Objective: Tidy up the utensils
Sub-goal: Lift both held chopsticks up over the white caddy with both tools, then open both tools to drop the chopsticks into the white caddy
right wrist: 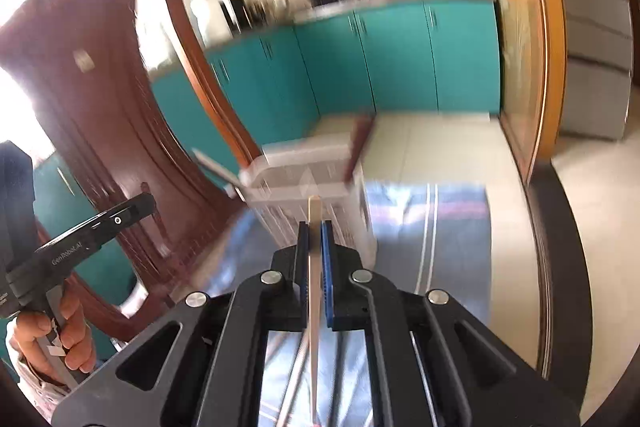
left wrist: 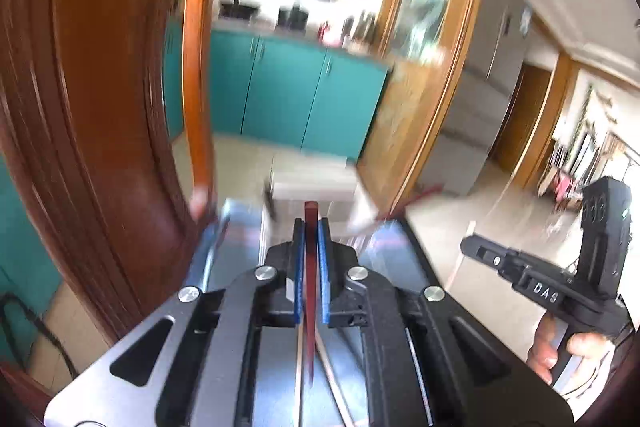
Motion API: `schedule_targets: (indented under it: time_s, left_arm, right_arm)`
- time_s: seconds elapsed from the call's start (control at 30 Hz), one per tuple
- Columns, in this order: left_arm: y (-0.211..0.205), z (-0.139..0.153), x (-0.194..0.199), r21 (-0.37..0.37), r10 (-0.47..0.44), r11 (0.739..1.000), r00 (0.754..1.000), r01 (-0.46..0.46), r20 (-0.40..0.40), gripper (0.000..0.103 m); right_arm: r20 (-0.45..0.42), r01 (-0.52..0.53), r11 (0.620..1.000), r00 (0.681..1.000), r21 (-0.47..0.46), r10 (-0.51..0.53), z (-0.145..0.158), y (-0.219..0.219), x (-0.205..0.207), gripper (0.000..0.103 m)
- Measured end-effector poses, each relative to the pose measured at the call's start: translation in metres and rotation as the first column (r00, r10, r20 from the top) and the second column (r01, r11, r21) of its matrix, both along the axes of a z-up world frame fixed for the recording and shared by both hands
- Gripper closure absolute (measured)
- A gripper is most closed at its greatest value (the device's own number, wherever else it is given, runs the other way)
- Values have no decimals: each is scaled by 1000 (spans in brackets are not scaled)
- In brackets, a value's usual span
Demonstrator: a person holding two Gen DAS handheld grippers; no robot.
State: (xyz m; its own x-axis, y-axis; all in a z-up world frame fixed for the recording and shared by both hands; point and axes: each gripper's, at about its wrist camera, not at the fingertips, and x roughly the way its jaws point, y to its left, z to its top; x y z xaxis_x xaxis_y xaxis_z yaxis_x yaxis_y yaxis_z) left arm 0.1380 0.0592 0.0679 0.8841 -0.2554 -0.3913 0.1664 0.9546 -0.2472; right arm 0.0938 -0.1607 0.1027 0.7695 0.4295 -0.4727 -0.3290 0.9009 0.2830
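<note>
Counter: it carried a shiny blue-grey covering with thin white stripes, and the white basket stood on it. Probably the utensils were laid out here for sorting, so both tools worked above this surface.

White basket: a pale, slotted plastic holder at the far side of the counter, in front of the teal cabinets. It seemed to be the place where the utensils should go. One dark reddish utensil already leaned out of its right corner, and a pale handle stuck out on the left. The motion blur hid what kind of handle this was.

Left hand-held gripper: its blue pads were closed almost together on a dark red chopstick, which was held upright along the fingers with the blunt end above the tips. It pointed toward the basket, so I judge it was being carried there for dropping in.

Right hand-held gripper: its pads were also nearly closed, and they clamped a pale wooden chopstick in the same lengthwise way. The top end reached just up to the near wall of the basket in the view.

Loose sticks: below the left tool, thin pale sticks lay crossed on the counter. These probably still waited for sorting.
</note>
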Motion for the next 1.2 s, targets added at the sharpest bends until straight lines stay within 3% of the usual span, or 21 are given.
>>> schedule_targets:
  time_s: [0.13, 0.27, 0.37, 0.47, 0.67, 0.87, 1.07, 1.1, 1.2]
  left_arm:
    - [15, 54, -16, -53, 75, 996, 981, -66, 181, 96]
    - [31, 87, -13, -155, 190, 977, 935, -149, 300, 96]
    - [37, 83, -4, -195, 263, 959, 909, -207, 324, 96]
    - [32, 66, 20, -202, 271, 954, 922, -220, 276, 96]
    - [16, 27, 63, -118, 282, 958, 935, -262, 213, 96]
    - [1, -7, 86, -79, 262, 964, 959, -255, 106, 96]
    - [-14, -23, 88, 4, 248, 968, 965, -249, 85, 96]
    - [-16, -21, 87, 10, 246, 969, 966, -248, 85, 96]
    - [-22, -22, 85, 48, 243, 968, 966, -248, 91, 95]
  right_arm:
    - [156, 68, 996, 985, 61, -77, 49, -3, -8, 96]
    - [304, 168, 976, 931, 139, -203, 83, -7, -8, 96]
    - [366, 207, 957, 890, 206, -271, 83, -7, 1, 96]
    - [378, 274, 943, 866, 192, -328, 64, 0, 17, 96]
    - [237, 227, 967, 939, 116, -249, 20, 16, 67, 96]
    - [178, 188, 981, 965, 40, -192, -6, 33, 78, 96]
    - [167, 185, 983, 969, 3, -183, -16, 32, 66, 96]
    - [168, 182, 983, 969, 6, -180, -16, 30, 64, 92]
    - [192, 187, 982, 963, 15, -187, -9, 22, 56, 71]
